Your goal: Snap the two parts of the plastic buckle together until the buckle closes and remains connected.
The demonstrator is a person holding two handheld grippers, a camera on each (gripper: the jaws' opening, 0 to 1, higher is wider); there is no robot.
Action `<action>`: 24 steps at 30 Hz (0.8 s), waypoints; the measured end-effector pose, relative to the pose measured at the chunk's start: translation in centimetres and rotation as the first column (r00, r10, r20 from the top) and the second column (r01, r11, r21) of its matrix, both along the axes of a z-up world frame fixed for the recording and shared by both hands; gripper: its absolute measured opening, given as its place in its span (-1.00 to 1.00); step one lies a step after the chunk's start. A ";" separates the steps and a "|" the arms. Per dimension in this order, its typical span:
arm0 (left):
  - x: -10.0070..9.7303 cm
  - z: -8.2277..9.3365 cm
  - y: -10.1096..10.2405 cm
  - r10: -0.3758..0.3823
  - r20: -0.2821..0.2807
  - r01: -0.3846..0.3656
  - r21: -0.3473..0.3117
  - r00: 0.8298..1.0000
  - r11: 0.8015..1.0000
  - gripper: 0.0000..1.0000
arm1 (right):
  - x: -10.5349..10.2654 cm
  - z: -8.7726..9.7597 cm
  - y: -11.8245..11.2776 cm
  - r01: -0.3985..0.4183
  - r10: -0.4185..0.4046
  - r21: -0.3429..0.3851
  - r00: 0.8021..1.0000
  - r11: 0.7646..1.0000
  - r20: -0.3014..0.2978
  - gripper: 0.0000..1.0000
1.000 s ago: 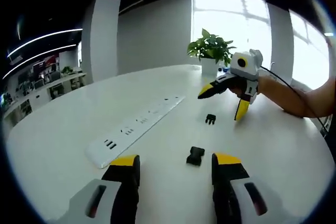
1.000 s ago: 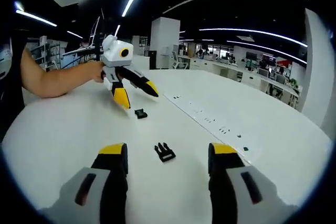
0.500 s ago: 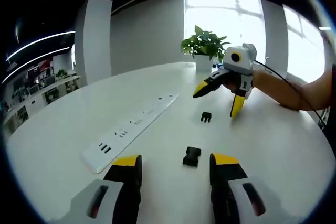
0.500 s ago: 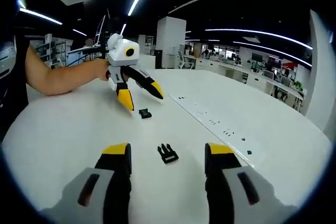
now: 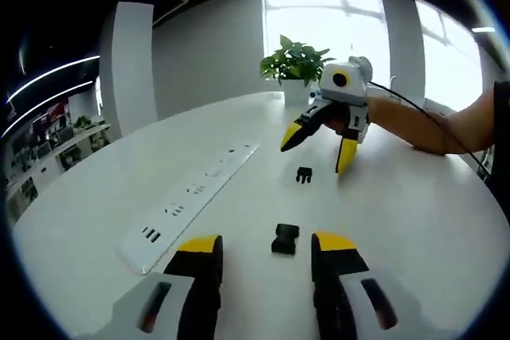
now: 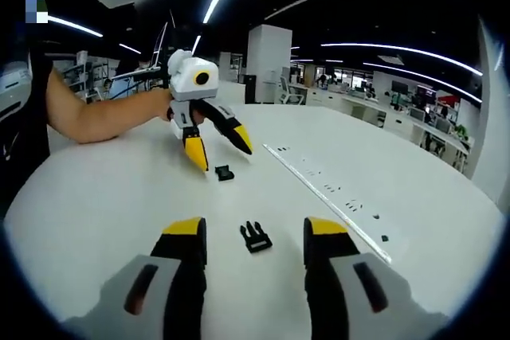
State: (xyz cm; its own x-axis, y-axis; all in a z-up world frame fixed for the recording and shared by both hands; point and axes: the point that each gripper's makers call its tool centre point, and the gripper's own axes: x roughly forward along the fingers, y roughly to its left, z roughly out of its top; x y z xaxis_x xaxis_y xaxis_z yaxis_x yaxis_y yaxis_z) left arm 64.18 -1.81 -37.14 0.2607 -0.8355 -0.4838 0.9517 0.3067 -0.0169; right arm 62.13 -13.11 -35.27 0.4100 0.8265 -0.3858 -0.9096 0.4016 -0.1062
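Jaws apart: left gripper (image 5: 265,249) over socket half (image 5: 284,239).

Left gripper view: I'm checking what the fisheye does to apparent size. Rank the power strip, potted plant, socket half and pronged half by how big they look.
1. Power strip, largest.
2. Potted plant.
3. Socket half.
4. Pronged half, smallest.

The socket half lies nearer the camera, so the true order of the two buckle halves is unsure.
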 end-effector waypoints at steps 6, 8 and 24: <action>-0.5 -0.1 -0.3 -0.035 -0.002 0.035 -0.009 0.999 0.999 -0.18 | -0.4 0.4 0.2 -0.041 0.041 0.012 0.999 0.999 -0.001 -0.13; -0.6 -0.2 -0.5 -0.044 -0.003 0.044 -0.008 0.999 0.999 -0.21 | -0.8 -0.1 0.2 -0.065 0.065 -0.007 0.998 0.998 -0.007 -0.17; -0.9 0.0 -0.7 -0.077 0.005 0.078 -0.022 0.997 0.997 -0.28 | -0.4 -0.5 0.3 -0.098 0.098 -0.026 0.995 0.995 -0.005 -0.34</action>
